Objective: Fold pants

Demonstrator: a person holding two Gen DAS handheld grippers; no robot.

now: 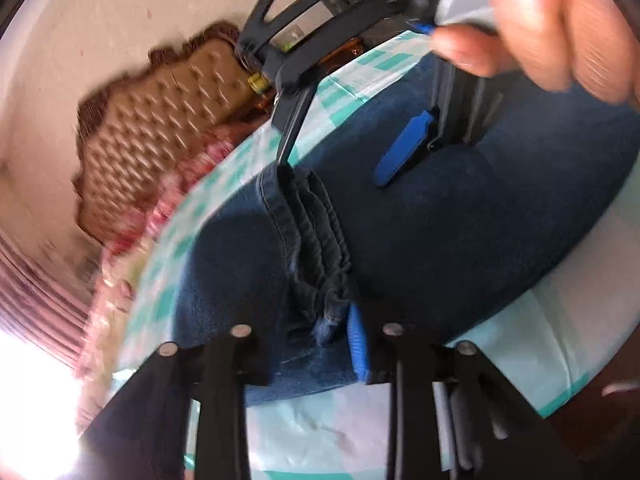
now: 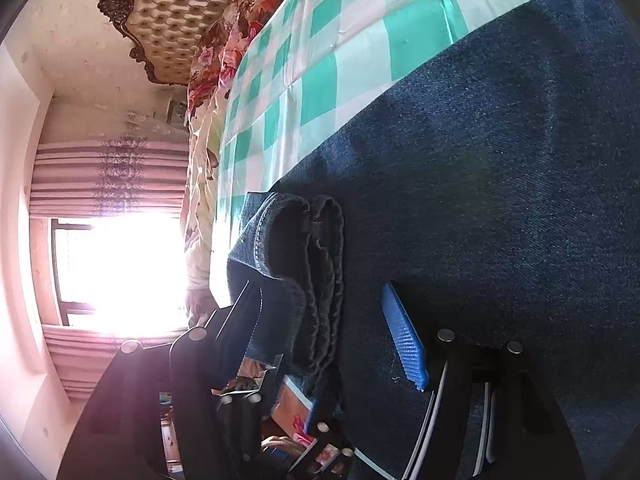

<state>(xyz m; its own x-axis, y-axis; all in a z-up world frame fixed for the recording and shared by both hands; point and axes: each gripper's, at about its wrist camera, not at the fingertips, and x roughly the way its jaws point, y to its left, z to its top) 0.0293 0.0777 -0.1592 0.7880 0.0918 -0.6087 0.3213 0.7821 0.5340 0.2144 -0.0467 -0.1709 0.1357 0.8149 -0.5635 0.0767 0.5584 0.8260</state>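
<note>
**Both grippers at the hem end of the jeans**

Between my left gripper's (image 1: 320, 344) fingers sits the bunched hem of the pants (image 1: 440, 240); its blue pad presses against the denim stack, so I read it as pinching the hem edges, though the far finger is hidden behind cloth. My right gripper (image 2: 332, 340) looks spread wide: its blue-padded finger (image 2: 404, 340) lies on top of the denim, while the other finger sits off to the far side of the hems, with the layered cuffs in between and not yet squeezed.

From both tools the pants run away forward, their long axis stretching across the checked green-and-white sheet (image 2: 340, 60) on the bed, towards the tufted headboard (image 2: 180, 12). The hem end is the near end for both hands, and the right gripper shows in the left view just beyond the cuffs. My judgement: the next move turns on carrying this hem end forward along that axis, so both grips need to hold all layers together.
</note>
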